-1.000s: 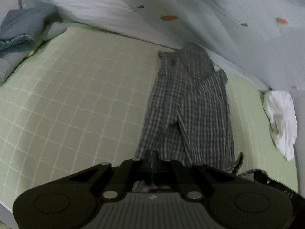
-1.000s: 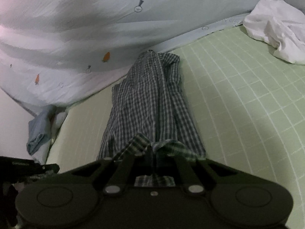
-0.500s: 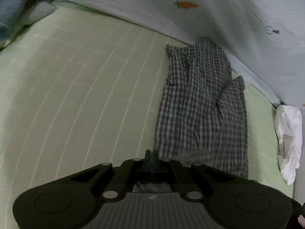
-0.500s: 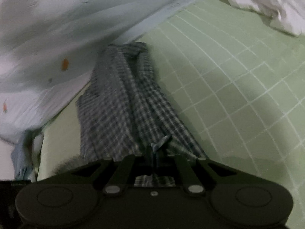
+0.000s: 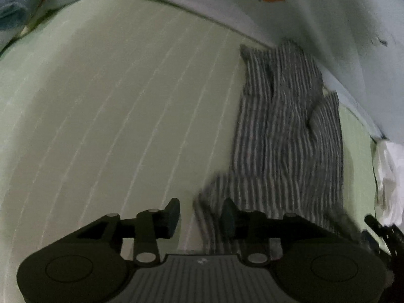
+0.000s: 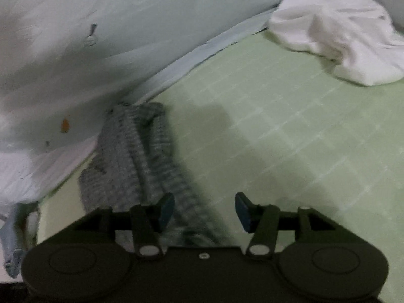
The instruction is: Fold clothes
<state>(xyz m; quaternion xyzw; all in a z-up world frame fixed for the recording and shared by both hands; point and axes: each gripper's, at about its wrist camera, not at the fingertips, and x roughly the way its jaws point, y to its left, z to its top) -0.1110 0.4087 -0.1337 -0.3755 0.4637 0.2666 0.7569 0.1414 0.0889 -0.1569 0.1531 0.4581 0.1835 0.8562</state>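
The checked shirt (image 5: 285,136) lies lengthwise on the green grid-patterned sheet (image 5: 113,106), folded into a narrow strip, its far end against the pale carrot-print quilt (image 5: 315,7). Its near edge, blurred in both views, sits loose between the fingers of each gripper, apparently touching no pad. The left gripper (image 5: 200,218) has just been opening; its jaws stand apart over the shirt's near left corner, gripping nothing. The right gripper (image 6: 204,210) has likewise just been opening (jaws wider still), with the shirt's edge beside its left finger. A crumpled white garment (image 6: 341,32) lies well apart on the sheet.
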